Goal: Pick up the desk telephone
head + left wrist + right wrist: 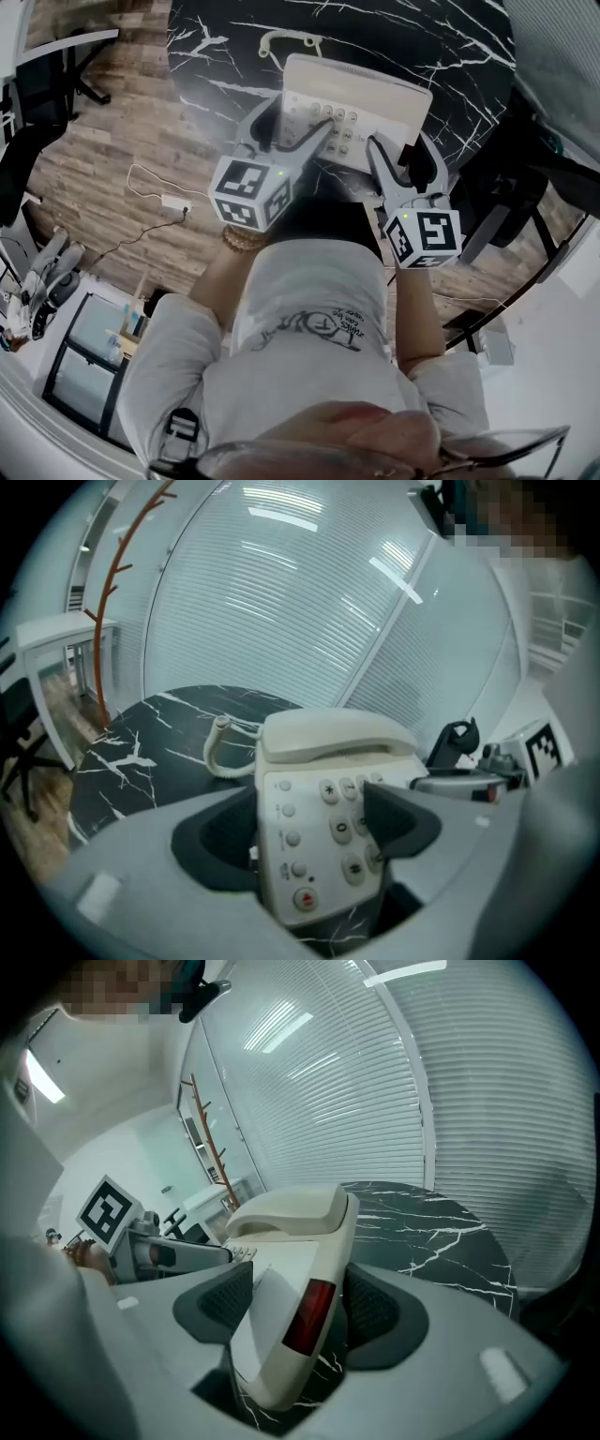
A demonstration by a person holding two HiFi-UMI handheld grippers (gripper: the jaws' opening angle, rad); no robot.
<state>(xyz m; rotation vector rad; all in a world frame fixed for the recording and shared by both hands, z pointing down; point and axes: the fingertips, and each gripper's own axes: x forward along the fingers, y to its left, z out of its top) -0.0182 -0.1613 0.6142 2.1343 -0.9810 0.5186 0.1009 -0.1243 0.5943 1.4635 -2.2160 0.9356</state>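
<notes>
A cream desk telephone (361, 98) with a keypad and its handset (330, 734) on top sits between both grippers, over a round black marble table (450, 56). My left gripper (298, 117) is shut on the phone's near left part: one pad is against its left side, the other over the keys (342, 829). At the phone's right edge (314, 1312), my right gripper (403, 150) is shut with a pad on each face. The coiled cord (220, 752) trails from the phone's left onto the table (141, 752). Marble shows below the phone's near edge.
The table (441, 1222) ends at a curved rim, with wood floor (122, 122) to its left. On that floor lie a white cable and power strip (173, 200). Dark chairs stand at left (37, 103) and right (525, 187). A coat rack (112, 621) rises by the blinds.
</notes>
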